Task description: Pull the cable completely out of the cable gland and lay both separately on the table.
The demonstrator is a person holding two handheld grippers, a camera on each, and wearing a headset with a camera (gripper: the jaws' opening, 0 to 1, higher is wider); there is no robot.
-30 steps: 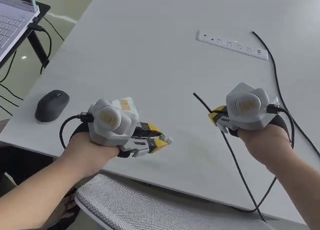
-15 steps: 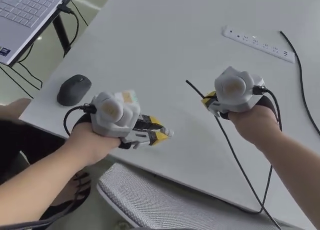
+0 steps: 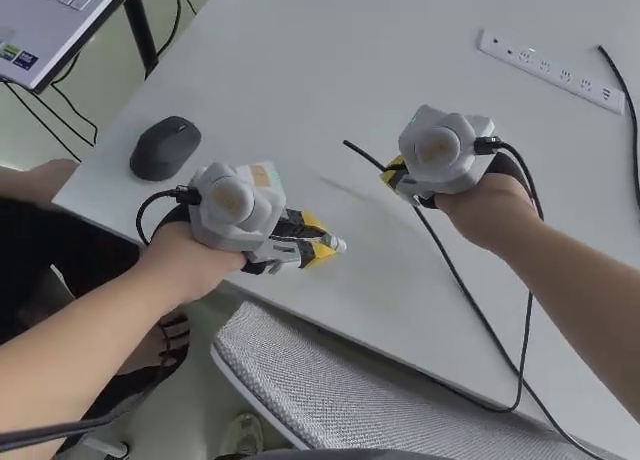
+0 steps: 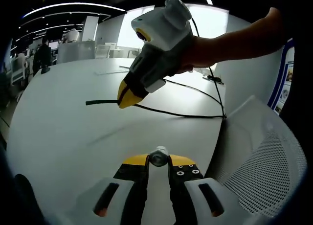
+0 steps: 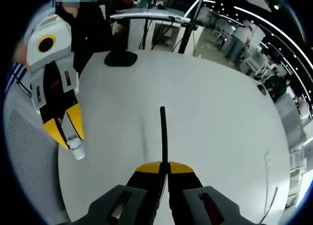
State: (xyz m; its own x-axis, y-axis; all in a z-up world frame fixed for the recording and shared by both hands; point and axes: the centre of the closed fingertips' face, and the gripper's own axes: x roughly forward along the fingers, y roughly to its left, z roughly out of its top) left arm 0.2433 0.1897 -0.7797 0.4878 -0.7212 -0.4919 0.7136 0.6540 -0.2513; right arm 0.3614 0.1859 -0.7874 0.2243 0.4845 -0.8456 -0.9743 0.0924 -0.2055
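The left gripper (image 3: 327, 248) has its fingers clenched on a small cable gland (image 4: 158, 157) above the white desk (image 3: 330, 70). Well apart, the right gripper (image 5: 164, 168) grasps a black cable (image 5: 163, 129) in its fingers, the cable's free end clear of the gland.

Grey-white bodies, yellow-black tips on left claw (image 3: 335, 246) and right claw (image 3: 389, 179).
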